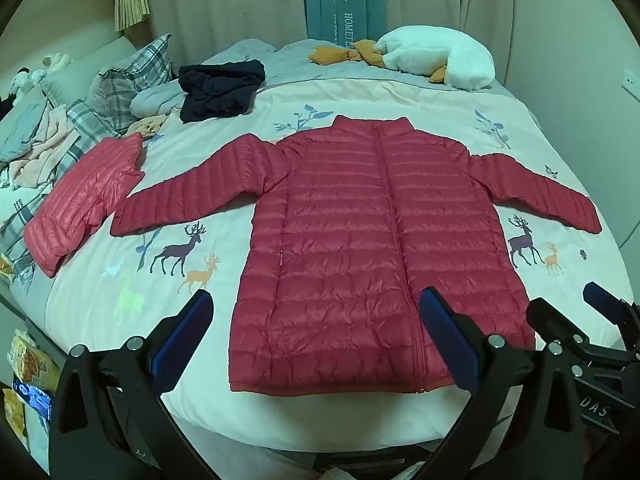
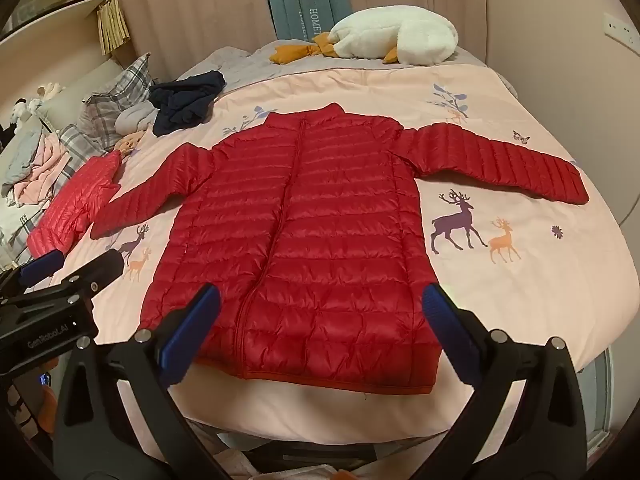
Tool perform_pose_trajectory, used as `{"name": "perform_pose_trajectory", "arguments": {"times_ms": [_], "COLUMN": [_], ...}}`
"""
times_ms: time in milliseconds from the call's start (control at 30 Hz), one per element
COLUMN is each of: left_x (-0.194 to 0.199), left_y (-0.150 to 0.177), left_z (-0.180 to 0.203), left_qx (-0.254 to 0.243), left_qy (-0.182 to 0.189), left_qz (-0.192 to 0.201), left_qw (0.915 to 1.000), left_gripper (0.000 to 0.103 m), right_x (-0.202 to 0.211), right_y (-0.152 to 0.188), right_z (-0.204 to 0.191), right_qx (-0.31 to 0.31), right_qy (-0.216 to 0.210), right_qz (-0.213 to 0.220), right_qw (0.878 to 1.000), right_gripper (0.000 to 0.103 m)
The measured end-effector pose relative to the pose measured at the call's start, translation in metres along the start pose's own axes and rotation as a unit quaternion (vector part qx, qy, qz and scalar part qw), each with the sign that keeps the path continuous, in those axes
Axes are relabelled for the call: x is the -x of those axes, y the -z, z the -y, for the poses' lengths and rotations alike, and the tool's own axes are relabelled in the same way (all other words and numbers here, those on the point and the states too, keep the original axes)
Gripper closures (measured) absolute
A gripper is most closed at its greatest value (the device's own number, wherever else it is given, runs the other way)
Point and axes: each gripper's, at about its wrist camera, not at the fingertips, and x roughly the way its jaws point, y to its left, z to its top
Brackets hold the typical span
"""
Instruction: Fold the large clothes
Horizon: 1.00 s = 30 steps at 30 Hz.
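**Step: Grasp sleeves for first fold**

The red down jacket (image 1: pixel 376 248) lies flat, zipped, sleeves spread, on the bed (image 1: pixel 460 100). Left gripper (image 1: pixel 316 340) and right gripper (image 2: pixel 320 332) hover at the hem, jaws wide open, empty. Pinch each cuff; fold inward evenly.

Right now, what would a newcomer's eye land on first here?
The red jacket, spread flat with its front up and sleeves out, fills the middle of the bed. A white stuffed goose lies at the far edge, and a folded pink jacket sits to the left.
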Motion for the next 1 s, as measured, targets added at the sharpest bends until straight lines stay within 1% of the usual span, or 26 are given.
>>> {"name": "perform_pose_trajectory", "arguments": {"times_ms": [300, 333, 600, 667, 1000], "left_x": [-0.0002, -0.0003, -0.0004, -0.0022, -0.0047], "left_y": [0.0, 0.0001, -0.0044, 0.001, 0.0041], "left_z": [0.0003, 0.0003, -0.0075, -0.0019, -0.0009], "left_qx": [-0.001, -0.001, 0.002, -0.001, -0.004], "left_qy": [-0.003, -0.002, 0.001, -0.003, -0.002], "left_qz": [-0.001, -0.002, -0.007, -0.006, -0.009], "left_qw": [1.0, 1.0, 1.0, 1.0, 1.0], "left_gripper": [0.001, 0.001, 0.001, 0.001, 0.001], "right_x": [0.0004, 0.0044, 0.0016, 0.0009, -0.0008], "right_y": [0.0003, 0.0016, 0.0011, 0.0011, 0.0016], "right_z": [-0.0015, -0.0048, -0.0018, -0.0012, -0.0009], "right_qx": [-0.003, 0.004, 0.003, 0.004, 0.001], "right_qy": [-0.001, 0.002, 0.002, 0.003, 0.002], "right_qz": [-0.006, 0.003, 0.001, 0.002, 0.001], "right_qw": [1.0, 1.0, 1.0, 1.0, 1.0], "right_gripper": [0.002, 0.002, 0.002, 0.002, 0.002]}}
